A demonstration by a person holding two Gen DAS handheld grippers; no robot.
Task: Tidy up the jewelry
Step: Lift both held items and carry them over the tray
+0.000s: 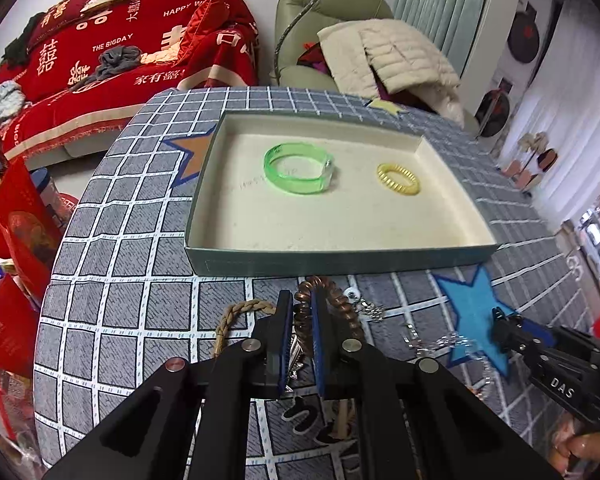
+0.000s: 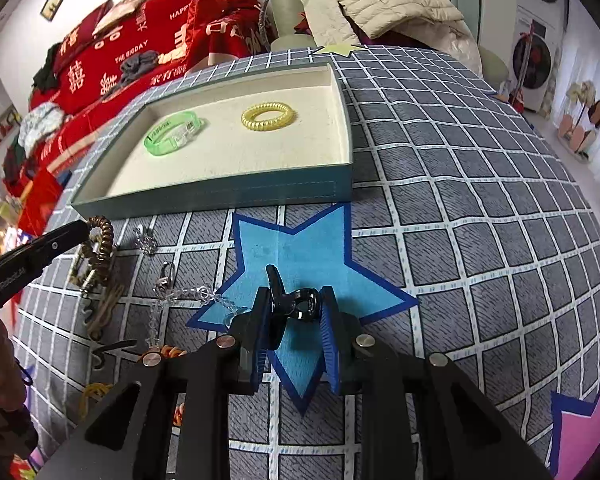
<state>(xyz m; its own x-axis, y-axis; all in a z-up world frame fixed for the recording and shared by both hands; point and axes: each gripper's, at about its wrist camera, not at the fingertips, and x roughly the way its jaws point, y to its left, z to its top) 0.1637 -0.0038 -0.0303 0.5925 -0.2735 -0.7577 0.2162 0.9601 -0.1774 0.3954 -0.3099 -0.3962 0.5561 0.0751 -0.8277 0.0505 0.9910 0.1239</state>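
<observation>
Now, left claw [image 1: 302, 300]: nearly closed, pads pinching a brown spiral coil band [image 1: 342, 308] just in front of the tray's near wall.
Right claw [image 2: 296, 300]: narrowed around a black clip-like piece [image 2: 300, 304] sitting on the blue star patch [image 2: 300, 248]; left pad touches it, right pad contact cannot tell.
Tray [image 1: 340, 258]: shallow teal box, cream lining, on the desk [image 2: 460, 200] with grey grid cloth.
Inside tray: green translucent bangle [image 1: 298, 172] on the left, yellow spiral ring [image 1: 398, 179] to its right, apart from each other.
Loose on desk: clear bead chain with clasp [image 2: 188, 292] between the two claws, braided brown cord [image 1: 236, 312] left of left claw.
Background: red blanket [image 1: 120, 48], beige jacket [image 1: 400, 56] on chair.
</observation>
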